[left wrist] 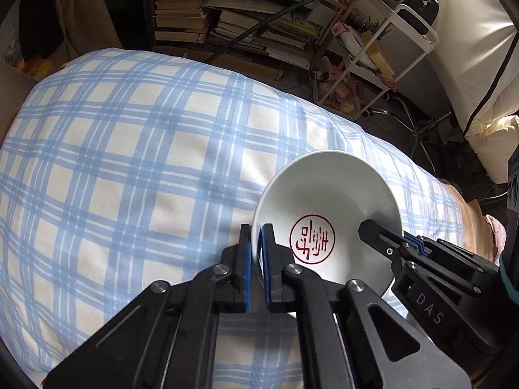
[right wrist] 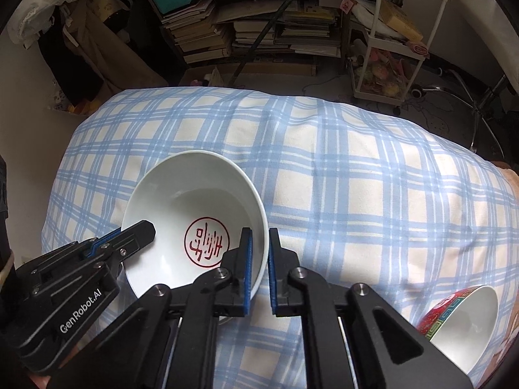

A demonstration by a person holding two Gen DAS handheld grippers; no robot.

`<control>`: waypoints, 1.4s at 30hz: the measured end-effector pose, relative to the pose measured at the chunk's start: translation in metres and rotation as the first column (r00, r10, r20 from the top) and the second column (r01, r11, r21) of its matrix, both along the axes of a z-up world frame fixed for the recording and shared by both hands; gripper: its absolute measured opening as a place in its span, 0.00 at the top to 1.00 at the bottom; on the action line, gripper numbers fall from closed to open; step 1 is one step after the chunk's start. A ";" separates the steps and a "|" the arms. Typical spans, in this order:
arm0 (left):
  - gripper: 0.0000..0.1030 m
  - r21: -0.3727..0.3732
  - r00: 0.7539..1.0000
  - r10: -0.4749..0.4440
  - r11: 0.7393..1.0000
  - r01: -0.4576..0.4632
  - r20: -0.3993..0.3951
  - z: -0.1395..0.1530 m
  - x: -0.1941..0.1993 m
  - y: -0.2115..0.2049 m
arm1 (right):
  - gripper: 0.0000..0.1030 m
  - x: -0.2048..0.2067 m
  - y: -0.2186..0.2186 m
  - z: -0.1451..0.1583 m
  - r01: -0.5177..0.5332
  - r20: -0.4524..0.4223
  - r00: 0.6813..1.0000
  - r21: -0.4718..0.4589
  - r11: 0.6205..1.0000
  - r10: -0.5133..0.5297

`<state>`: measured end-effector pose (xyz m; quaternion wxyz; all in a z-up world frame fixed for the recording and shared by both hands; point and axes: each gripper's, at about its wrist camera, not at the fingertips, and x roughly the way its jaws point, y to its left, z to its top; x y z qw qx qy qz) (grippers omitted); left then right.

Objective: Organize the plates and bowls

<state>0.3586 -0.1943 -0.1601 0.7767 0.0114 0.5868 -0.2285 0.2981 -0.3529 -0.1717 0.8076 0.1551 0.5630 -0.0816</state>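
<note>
A white ceramic bowl with a red round seal inside [right wrist: 198, 223] is sitting on the blue-and-cream checked cloth [right wrist: 356, 178], near its front edge. The left gripper [left wrist: 256, 246] is pinching the bowl's left rim, while the right gripper [right wrist: 259, 253] is clamping the opposite rim. A red-patterned bowl [right wrist: 460, 321] is lying tilted well apart at the right, leaving wide bare cloth beyond.

Ahead and to the left of the left gripper [left wrist: 256, 249], the blue-and-cream checked cloth [left wrist: 129, 162] lies bare. Beside the right gripper [right wrist: 259, 253], a white bowl with a red seal [right wrist: 194, 220] blocks the left; a red-patterned bowl [right wrist: 460, 321] lies at lower right, with open cloth between.
</note>
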 end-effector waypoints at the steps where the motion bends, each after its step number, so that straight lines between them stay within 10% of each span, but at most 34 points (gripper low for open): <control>1: 0.94 0.006 1.000 -0.005 1.000 0.005 0.006 0.001 -0.002 -0.001 | 0.92 -0.001 -0.001 0.000 0.018 -0.003 1.000 0.002 1.000 -0.018; 42: 0.94 0.082 0.973 0.151 0.982 -0.167 0.174 0.113 -0.131 0.196 | 0.92 -0.110 0.175 0.085 -0.179 0.178 0.971 0.097 0.979 0.159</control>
